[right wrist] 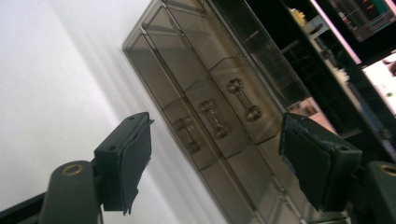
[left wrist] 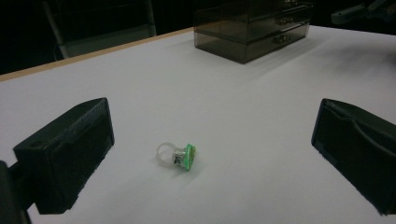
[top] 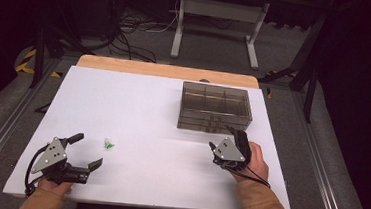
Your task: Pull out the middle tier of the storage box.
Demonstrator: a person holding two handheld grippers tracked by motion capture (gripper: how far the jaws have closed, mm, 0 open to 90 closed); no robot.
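Left gripper (top: 85, 150) near worktop's near-left corner, jaws wide apart, empty. Green-topped plastic ring (left wrist: 178, 156) on worktop (top: 138, 106) just ahead of it, untouched. Right gripper (right wrist: 212, 154) near right edge, jaws parted, empty, facing smoked-plastic drawer box (top: 216, 107) handles.

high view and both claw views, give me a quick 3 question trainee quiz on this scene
1. True or false: the left claw grips the ring.
2. Which thing does the right claw face? A) the smoky drawer box B) the ring C) the table edge
3. Fill in: the ring's top is coloured ____.

Key
1. False: its jaws stand wide apart and the ring lies on the table between and ahead of them.
2. A: the drawer handles sit between its open jaws, untouched.
3. Green.
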